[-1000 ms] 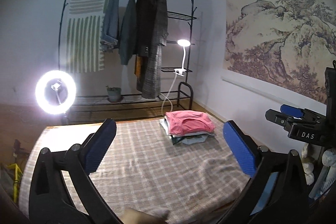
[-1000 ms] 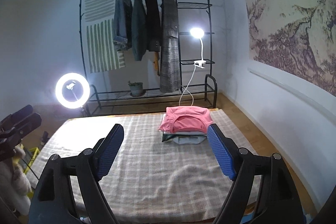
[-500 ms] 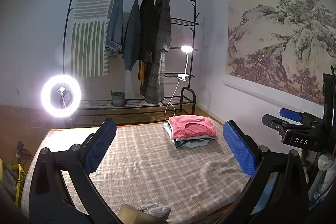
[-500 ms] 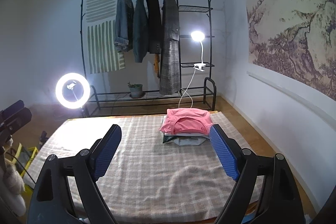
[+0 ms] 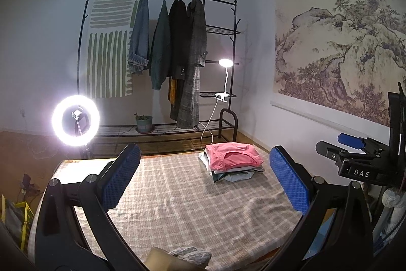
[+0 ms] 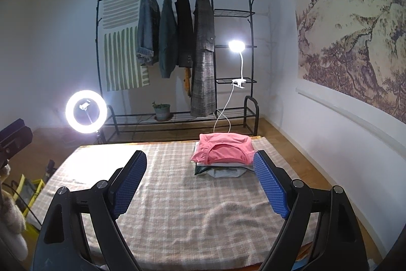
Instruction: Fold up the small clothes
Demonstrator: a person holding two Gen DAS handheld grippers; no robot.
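A stack of folded clothes with a pink garment (image 5: 233,156) on top sits at the far right of the plaid-covered table (image 5: 177,200); it also shows in the right wrist view (image 6: 223,151). My left gripper (image 5: 203,184) is open and empty, held above the near part of the table. My right gripper (image 6: 200,184) is open and empty, also above the near table, short of the stack. The right gripper's body (image 5: 355,159) shows at the right edge of the left wrist view. A grey and tan cloth item (image 5: 182,258) lies at the table's near edge.
A clothes rack (image 5: 165,62) with hanging coats stands behind the table. A lit ring light (image 5: 75,120) stands at the far left, a clip lamp (image 5: 225,63) on the rack. A landscape wall hanging (image 5: 337,55) covers the right wall. A yellow frame (image 6: 28,194) stands left of the table.
Both grippers have tilted up and drawn back slightly, so the table and stack sit lower in view. Both stay open and empty.
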